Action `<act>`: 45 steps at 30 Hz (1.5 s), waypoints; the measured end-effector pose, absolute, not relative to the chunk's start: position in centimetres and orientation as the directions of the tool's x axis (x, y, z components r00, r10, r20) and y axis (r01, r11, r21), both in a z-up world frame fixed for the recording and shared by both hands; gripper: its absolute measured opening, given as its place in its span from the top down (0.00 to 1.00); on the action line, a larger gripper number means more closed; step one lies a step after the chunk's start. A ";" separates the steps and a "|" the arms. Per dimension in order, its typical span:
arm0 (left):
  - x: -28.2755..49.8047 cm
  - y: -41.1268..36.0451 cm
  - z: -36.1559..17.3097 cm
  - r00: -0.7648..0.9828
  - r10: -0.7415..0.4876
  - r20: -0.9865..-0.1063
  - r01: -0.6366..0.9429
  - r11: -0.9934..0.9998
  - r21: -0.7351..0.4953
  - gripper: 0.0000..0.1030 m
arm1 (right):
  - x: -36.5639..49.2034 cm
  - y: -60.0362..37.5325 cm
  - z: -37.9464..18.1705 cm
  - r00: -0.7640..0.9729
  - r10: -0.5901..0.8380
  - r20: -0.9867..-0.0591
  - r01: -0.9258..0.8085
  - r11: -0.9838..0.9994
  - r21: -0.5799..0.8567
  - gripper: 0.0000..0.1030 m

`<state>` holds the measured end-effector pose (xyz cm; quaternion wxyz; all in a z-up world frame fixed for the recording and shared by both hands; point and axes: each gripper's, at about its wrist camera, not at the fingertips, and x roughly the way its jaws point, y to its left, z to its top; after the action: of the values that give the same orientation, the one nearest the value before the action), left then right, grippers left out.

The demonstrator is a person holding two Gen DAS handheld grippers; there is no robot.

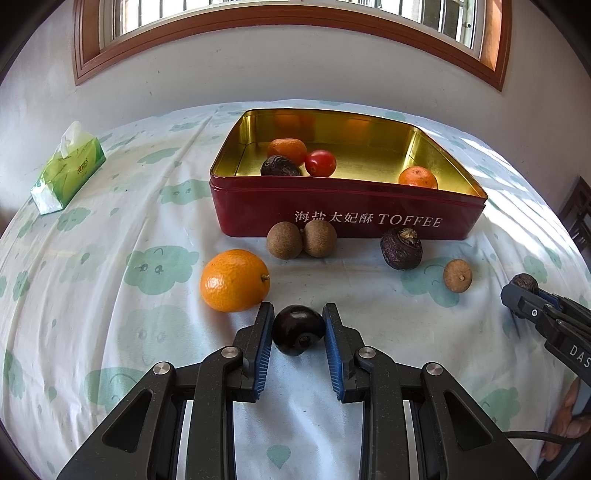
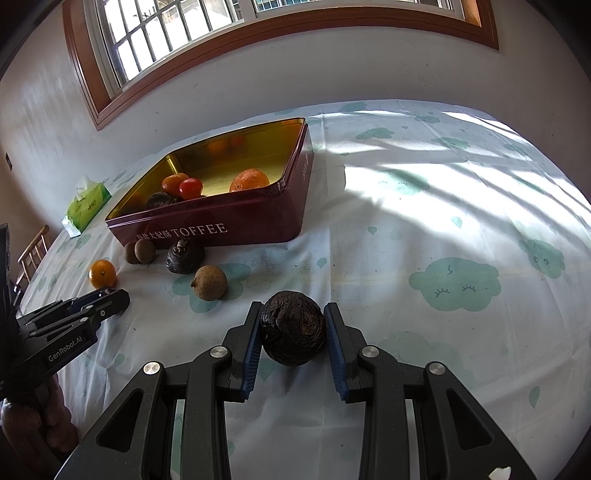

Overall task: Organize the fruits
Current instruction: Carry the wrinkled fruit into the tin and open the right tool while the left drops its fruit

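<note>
- A cloud-print cloth (image 2: 424,229) covered the table below a window (image 1: 288,14); its right half lay bare and sunlit.
- The tin (image 1: 347,214) stood open mid-table, holding four fruits.
- The left gripper (image 1: 298,325) pinched a smooth dark fruit (image 1: 297,329) beside the orange (image 1: 234,280).
- The right gripper (image 2: 293,325) pinched a wrinkled fruit (image 2: 293,332), well clear of the tin's near wall.

The left gripper (image 1: 298,328) sits low at the frame's bottom centre, its blue-padded fingers (image 1: 263,354) closed against a dark round fruit (image 1: 298,329). The right gripper (image 2: 293,328) likewise clamps a wrinkled dark fruit (image 2: 293,332).
</note>
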<state>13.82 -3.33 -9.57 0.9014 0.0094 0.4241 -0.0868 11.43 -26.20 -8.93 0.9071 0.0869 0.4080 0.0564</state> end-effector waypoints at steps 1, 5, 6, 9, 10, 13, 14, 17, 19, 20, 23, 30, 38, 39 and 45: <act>13.8 -3.3 -9.5 0.627 -0.148 -0.765 0.162 0.985 -0.057 0.72 | 11.4 -26.2 -8.9 0.660 0.175 -0.730 -0.033 0.978 0.205 0.71; 13.7 -3.4 -9.3 0.640 -0.146 -0.755 0.160 0.986 -0.055 0.72 | 11.2 -26.1 -8.7 0.657 0.190 -0.729 -0.036 0.975 0.221 0.71; 13.6 -3.4 -9.2 0.644 -0.144 -0.751 0.159 0.986 -0.052 0.72 | 11.1 -26.0 -8.6 0.659 0.192 -0.727 -0.041 0.975 0.220 0.71; 13.5 -3.5 -8.7 0.654 -0.143 -0.743 0.161 0.986 -0.048 0.72 | 10.8 -25.7 -7.8 0.669 0.200 -0.716 -0.054 0.974 0.221 0.71; 13.5 -3.5 -8.5 0.657 -0.143 -0.740 0.160 0.986 -0.049 0.72 | 10.7 -25.5 -7.5 0.674 0.203 -0.711 -0.060 0.973 0.221 0.71; 13.6 -3.3 -7.8 0.665 -0.150 -0.732 0.159 0.986 -0.057 0.72 | 10.7 -25.1 -6.4 0.684 0.217 -0.696 -0.079 0.971 0.226 0.71; 13.6 -3.3 -7.6 0.669 -0.148 -0.728 0.157 0.986 -0.056 0.72 | 10.7 -24.9 -6.1 0.688 0.221 -0.691 -0.086 0.970 0.225 0.71; 13.8 -3.2 -6.8 0.679 -0.153 -0.718 0.159 0.985 -0.059 0.72 | 10.7 -24.3 -5.1 0.699 0.232 -0.676 -0.109 0.969 0.220 0.71; 13.9 -3.2 -6.2 0.688 -0.151 -0.710 0.159 0.986 -0.056 0.72 | 10.9 -24.0 -4.6 0.704 0.240 -0.668 -0.121 0.968 0.220 0.71; 14.0 -3.2 -5.9 0.693 -0.153 -0.705 0.161 0.985 -0.055 0.72 | 11.0 -23.8 -4.3 0.706 0.244 -0.664 -0.127 0.967 0.221 0.71; 14.3 -3.3 -5.0 0.705 -0.154 -0.692 0.166 0.985 -0.049 0.72 | 11.3 -23.4 -3.7 0.713 0.252 -0.654 -0.142 0.966 0.217 0.71; 15.7 -3.5 -2.6 0.738 -0.162 -0.655 0.178 0.983 -0.044 0.72 | 12.8 -22.0 -1.8 0.734 0.271 -0.623 -0.181 0.962 0.204 0.71; 18.5 -3.7 -1.0 0.763 -0.151 -0.628 0.173 0.985 -0.027 0.72 | 15.3 -20.8 -1.0 0.743 0.285 -0.606 -0.207 0.958 0.198 0.71; 18.9 -3.7 -0.9 0.766 -0.148 -0.625 0.171 0.985 -0.024 0.72 | 15.6 -20.7 -1.0 0.743 0.286 -0.605 -0.206 0.958 0.199 0.71; 21.4 -3.4 -1.2 0.764 -0.129 -0.632 0.151 0.988 -0.020 0.72 | 17.6 -19.9 -1.6 0.737 0.294 -0.609 -0.215 0.956 0.201 0.71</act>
<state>21.43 -3.35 -1.20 0.9390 0.0162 0.3354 -0.0746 17.61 -19.89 -1.65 0.9300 0.0586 0.3362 0.1367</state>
